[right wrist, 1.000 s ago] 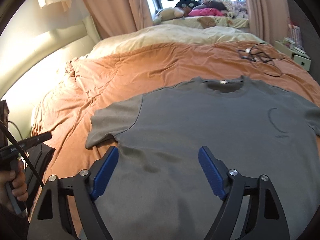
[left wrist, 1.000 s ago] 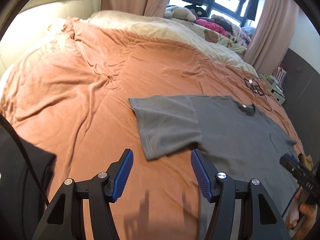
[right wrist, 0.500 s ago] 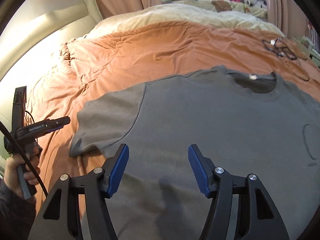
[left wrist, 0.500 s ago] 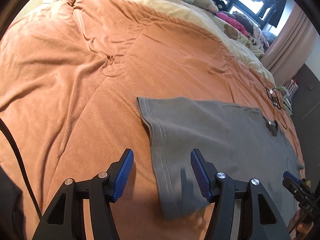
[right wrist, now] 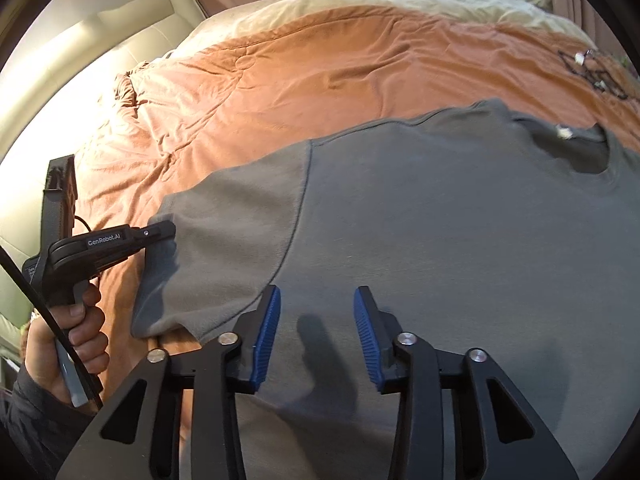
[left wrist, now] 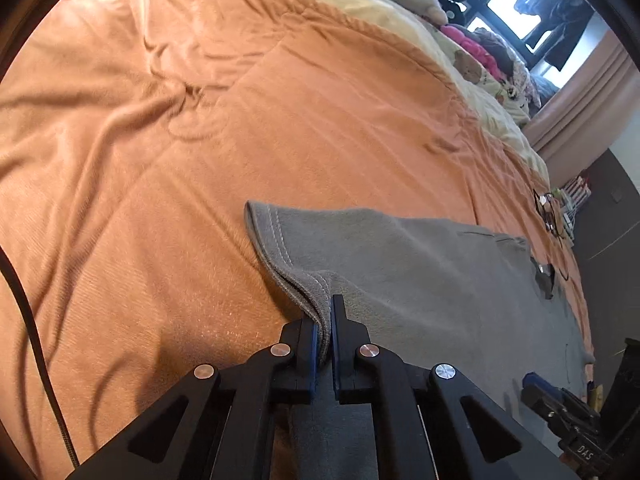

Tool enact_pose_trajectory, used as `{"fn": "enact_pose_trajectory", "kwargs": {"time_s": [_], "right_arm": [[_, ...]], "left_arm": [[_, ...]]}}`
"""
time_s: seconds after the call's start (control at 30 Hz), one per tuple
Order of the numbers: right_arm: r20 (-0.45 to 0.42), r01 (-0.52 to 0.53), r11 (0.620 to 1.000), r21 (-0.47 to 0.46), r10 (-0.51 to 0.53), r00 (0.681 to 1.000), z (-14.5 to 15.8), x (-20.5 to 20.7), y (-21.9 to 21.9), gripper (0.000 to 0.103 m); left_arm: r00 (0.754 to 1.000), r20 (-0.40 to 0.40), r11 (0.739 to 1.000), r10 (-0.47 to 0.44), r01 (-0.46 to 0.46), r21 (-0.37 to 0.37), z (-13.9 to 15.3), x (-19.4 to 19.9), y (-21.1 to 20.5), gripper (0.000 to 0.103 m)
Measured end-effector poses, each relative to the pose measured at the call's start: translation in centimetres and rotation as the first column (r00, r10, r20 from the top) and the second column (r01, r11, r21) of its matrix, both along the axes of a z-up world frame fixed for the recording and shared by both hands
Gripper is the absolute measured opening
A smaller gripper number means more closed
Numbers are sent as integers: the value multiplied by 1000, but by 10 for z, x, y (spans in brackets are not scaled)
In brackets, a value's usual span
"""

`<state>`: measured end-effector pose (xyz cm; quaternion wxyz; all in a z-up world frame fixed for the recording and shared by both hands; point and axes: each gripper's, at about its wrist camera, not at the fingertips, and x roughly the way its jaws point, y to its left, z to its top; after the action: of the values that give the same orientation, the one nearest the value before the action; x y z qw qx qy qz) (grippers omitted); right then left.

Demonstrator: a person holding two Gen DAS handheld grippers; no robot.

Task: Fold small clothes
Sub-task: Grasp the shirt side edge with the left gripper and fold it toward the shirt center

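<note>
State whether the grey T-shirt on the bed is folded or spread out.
Spread out: the grey T-shirt lies flat on the orange bedcover, body and sleeve unfolded.

The grey T-shirt [right wrist: 440, 220] runs past the right and near edges of the right wrist view, so its right sleeve and bottom hem go unseen. In the left wrist view, the sleeve hem [left wrist: 312, 300] disappears between the pinched fingers [left wrist: 310, 344] of the left gripper [left wrist: 326, 340]. The print on the shirt's chest [left wrist: 568, 354] is too small to read. Tangled black cords [left wrist: 550, 212] on the bed's far right are too small to identify. Things heaped by the window [left wrist: 480, 52] blur together.
</note>
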<state>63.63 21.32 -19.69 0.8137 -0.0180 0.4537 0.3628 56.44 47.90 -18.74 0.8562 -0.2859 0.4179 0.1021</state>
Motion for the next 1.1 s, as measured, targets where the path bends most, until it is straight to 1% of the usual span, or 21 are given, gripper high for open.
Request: {"fn": "enact_pose_trajectory", "kwargs": {"time_s": [0.13, 0.23, 0.3, 0.37, 0.5, 0.6, 0.67, 0.7, 0.73, 0.77, 0.8, 0.83, 0.87, 0.93, 1.0, 1.1], "right_arm": [[-52, -6, 999, 33, 8, 999, -11, 10, 6, 25], [-109, -8, 999, 51, 14, 994, -25, 16, 16, 21], [-136, -18, 999, 51, 25, 990, -35, 20, 23, 19], [-138, -24, 999, 41, 29, 990, -42, 24, 30, 19], [-169, -20, 998, 55, 29, 985, -37, 33, 30, 19], [-147, 6, 999, 53, 2, 989, -27, 38, 18, 19], [-156, 18, 998, 59, -9, 988, -21, 39, 12, 20], [-161, 25, 998, 61, -15, 987, -19, 41, 7, 21], [-157, 32, 998, 57, -23, 987, -16, 43, 2, 26], [-149, 38, 998, 50, -30, 988, -12, 43, -1, 36], [-137, 46, 998, 49, -39, 990, -8, 43, -6, 42], [-127, 52, 997, 55, -45, 991, -4, 42, -12, 58], [-117, 60, 997, 57, -53, 992, -1, 42, -17, 66], [-94, 80, 995, 56, -75, 993, 6, 40, -30, 67], [-91, 92, 994, 53, -87, 992, 9, 40, -42, 67], [-83, 114, 993, 39, -111, 990, 11, 39, -59, 67]], "left_arm": [[999, 23, 1000, -24, 24, 19, 24, 0, -9, 5], [998, 29, 998, -48, 47, 45, 43, 4, -19, 5], [997, 33, 997, -65, 63, 51, 54, 6, -25, 5], [996, 42, 996, -82, 79, 51, 67, 10, -32, 5], [990, 52, 989, -128, 124, 79, 91, 18, -53, 5], [985, 62, 985, -159, 154, 82, 104, 24, -70, 5], [982, 67, 982, -179, 173, 79, 109, 29, -81, 5], [980, 68, 980, -188, 183, 79, 111, 30, -87, 5], [978, 69, 978, -199, 193, 79, 112, 33, -94, 5], [976, 68, 976, -208, 202, 76, 113, 35, -100, 5], [973, 69, 974, -219, 215, 67, 113, 38, -109, 5], [971, 69, 973, -229, 225, 57, 114, 41, -115, 5], [969, 69, 971, -238, 235, 51, 114, 43, -121, 5], [961, 61, 963, -268, 265, 50, 113, 50, -139, 5], [954, 52, 955, -295, 293, 47, 110, 56, -155, 5], [939, 35, 939, -343, 342, 24, 101, 66, -183, 5]]}}
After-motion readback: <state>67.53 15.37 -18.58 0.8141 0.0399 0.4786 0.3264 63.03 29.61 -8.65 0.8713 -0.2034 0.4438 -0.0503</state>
